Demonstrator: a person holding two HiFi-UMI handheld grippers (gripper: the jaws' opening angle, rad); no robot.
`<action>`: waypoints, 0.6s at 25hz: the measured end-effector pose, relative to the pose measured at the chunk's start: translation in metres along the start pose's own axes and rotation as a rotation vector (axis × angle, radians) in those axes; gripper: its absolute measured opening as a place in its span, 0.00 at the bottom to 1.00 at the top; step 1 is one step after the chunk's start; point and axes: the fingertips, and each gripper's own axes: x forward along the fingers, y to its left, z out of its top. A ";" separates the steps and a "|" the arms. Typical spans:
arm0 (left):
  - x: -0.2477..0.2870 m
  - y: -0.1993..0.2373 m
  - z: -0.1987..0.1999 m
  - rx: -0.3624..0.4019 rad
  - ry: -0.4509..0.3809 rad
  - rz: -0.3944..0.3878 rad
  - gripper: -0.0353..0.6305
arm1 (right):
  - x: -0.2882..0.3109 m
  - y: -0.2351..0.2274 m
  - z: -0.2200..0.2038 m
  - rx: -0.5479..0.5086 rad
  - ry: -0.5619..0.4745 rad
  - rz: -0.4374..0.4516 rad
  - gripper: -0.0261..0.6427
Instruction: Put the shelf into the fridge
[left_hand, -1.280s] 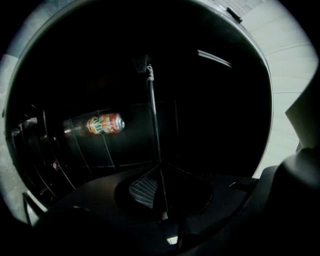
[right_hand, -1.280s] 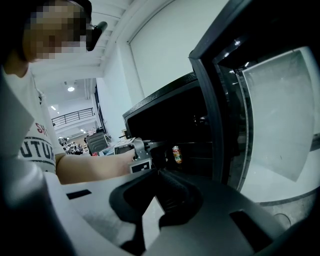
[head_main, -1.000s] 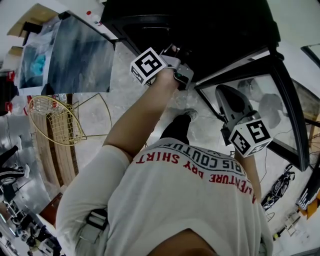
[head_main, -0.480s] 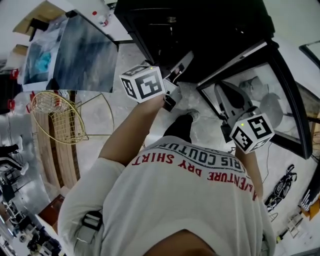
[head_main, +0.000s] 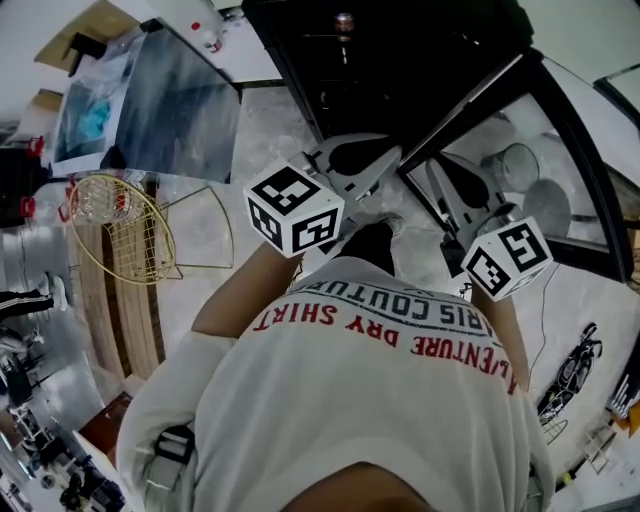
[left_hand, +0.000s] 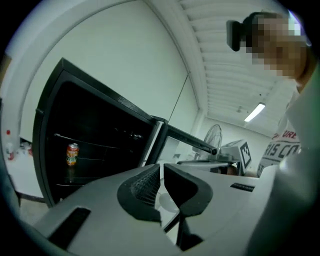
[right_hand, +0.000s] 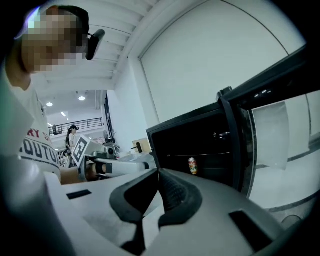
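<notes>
Inspection recorded a black upright fridge (head_main: 400, 60) standing open in the upper centre of the head view, its glass-paned door (head_main: 575, 140) swung out toward the right edge. In the left gripper view, the thin metal wire shelf (left_hand: 95, 144) showed as a pale line crossing the dark interior at the left of the frame, inside the cabinet and apart from both tools. A small orange-and-green drinks can (left_hand: 72, 154) stood upright just beneath that line; how the shelf sat on its supports could not be made out in the gloom.

The left gripper (left_hand: 161, 170) was held in the open air in front of the fridge. Its two dark ribbed jaws were drawn together with only a slit between the tips, and nothing lay in that slit. The right gripper (right_hand: 158, 174) was likewise held outside the cabinet, jaws closed tip to tip and empty, with the can (right_hand: 192, 165) visible beyond them at the centre of that frame.

In the head view both tools sat at centre frame above the person's white printed T-shirt (head_main: 380, 400). A gold wire basket (head_main: 110, 235) stood at the left on the pale floor.
</notes>
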 end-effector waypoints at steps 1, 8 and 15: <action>-0.002 -0.004 -0.003 0.011 0.007 -0.006 0.12 | -0.001 0.003 0.000 -0.014 -0.002 0.003 0.07; -0.013 -0.015 -0.020 -0.027 0.016 -0.018 0.12 | -0.005 0.019 -0.006 -0.059 -0.017 0.017 0.07; -0.016 -0.028 -0.015 -0.001 0.012 -0.025 0.12 | -0.012 0.021 -0.004 -0.063 -0.026 0.008 0.07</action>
